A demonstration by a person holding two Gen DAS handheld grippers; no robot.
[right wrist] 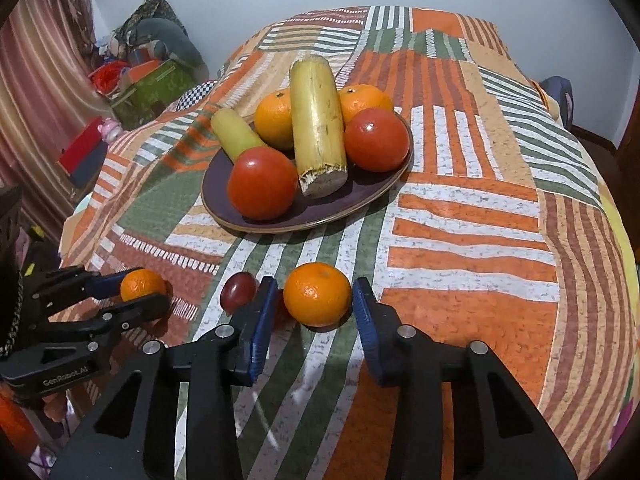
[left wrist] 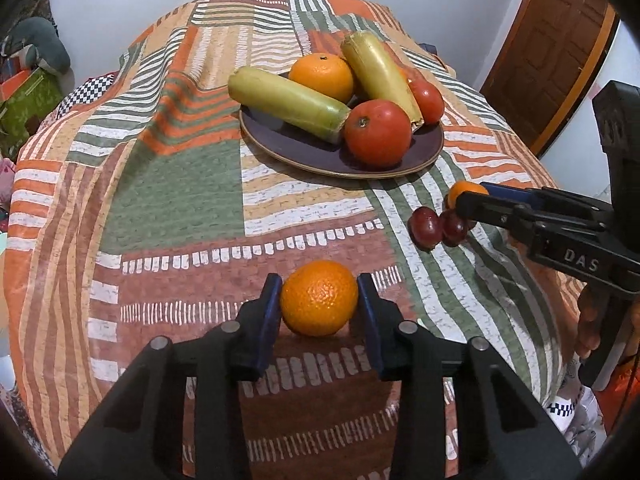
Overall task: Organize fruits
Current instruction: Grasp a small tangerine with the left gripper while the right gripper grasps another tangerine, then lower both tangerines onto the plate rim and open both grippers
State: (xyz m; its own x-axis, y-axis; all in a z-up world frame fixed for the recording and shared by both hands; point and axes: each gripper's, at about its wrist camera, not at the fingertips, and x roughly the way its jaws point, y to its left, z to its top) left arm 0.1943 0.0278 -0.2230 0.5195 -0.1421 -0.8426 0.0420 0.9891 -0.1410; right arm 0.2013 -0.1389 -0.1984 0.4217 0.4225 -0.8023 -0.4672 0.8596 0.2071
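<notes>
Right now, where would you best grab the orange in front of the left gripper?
Across its widest middle, coming from above and behind. The orange is round and rests on the cloth, and the left gripper already has a pad on each side.

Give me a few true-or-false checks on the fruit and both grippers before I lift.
1. The left gripper has a mandarin between its fingers, and the right gripper has another mandarin. True.
2. The plate holds three tomatoes. False: the plate holds two tomatoes.
3. Red grapes lie on the cloth beside the right gripper. True.
4. Both those mandarins sit on the plate. False: both rest on the cloth, in front of it.
</notes>
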